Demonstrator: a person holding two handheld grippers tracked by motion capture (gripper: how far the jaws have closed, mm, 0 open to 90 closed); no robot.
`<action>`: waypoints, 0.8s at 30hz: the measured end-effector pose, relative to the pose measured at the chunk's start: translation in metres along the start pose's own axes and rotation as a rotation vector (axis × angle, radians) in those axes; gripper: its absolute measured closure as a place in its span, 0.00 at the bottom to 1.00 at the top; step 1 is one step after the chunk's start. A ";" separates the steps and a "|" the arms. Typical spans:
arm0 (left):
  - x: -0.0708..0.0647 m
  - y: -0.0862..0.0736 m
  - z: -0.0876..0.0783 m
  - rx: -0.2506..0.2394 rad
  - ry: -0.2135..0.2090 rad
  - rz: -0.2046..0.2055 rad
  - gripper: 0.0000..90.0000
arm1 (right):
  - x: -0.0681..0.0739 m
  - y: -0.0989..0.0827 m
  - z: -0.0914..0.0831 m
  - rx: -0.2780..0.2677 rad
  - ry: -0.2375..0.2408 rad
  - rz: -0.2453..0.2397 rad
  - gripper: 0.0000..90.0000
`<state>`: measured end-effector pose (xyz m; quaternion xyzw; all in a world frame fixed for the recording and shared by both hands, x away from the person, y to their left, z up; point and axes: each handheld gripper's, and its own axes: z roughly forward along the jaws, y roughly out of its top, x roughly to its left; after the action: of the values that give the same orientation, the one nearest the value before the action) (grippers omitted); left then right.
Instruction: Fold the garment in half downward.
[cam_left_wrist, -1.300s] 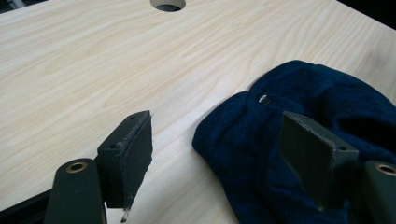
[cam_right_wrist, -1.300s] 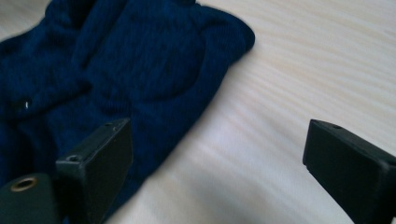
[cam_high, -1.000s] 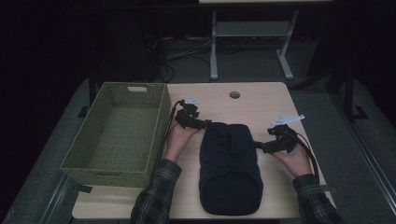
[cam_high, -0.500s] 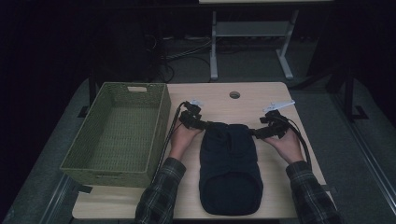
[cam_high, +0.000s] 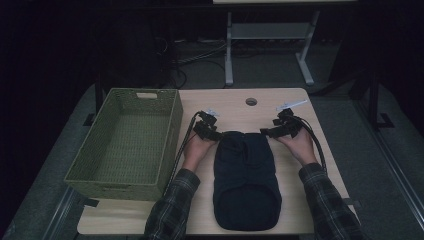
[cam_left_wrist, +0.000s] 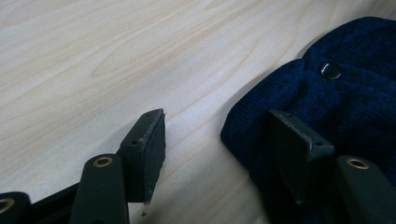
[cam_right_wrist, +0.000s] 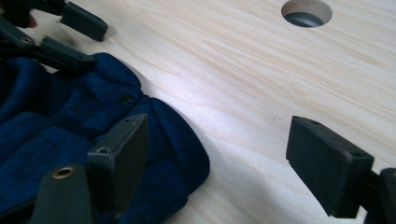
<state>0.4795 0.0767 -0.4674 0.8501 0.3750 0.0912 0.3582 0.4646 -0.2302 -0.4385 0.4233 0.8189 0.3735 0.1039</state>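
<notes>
navy knit garment (cam_high: 245, 182) lies flat mid-table, right of the green basket (cam_high: 125, 145). left gripper (cam_high: 216, 136) and right gripper (cam_high: 267, 133) straddle its far corners, jaws apart but just been closing, nothing pinched yet.

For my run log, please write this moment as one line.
left claw: open, closing at knit garment corner | right claw: open, closing at other corner | basket: empty

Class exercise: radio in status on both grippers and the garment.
Left gripper, right gripper open, jaws just closing, each straddling a top corner of navy knit garment. Not pinched yet. Green basket left, clear.
</notes>
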 end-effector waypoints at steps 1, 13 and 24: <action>0.000 0.000 0.000 0.003 0.002 0.008 0.43 | -0.002 0.000 0.002 0.001 0.002 0.002 0.24; -0.002 -0.001 0.000 -0.003 0.002 0.020 0.47 | -0.007 -0.010 0.021 0.040 0.031 -0.004 0.34; -0.003 -0.001 -0.001 -0.003 -0.025 0.022 0.61 | 0.002 -0.014 0.027 0.083 0.053 -0.088 0.55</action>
<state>0.4766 0.0760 -0.4673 0.8547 0.3611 0.0850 0.3631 0.4676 -0.2194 -0.4666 0.3807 0.8541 0.3451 0.0810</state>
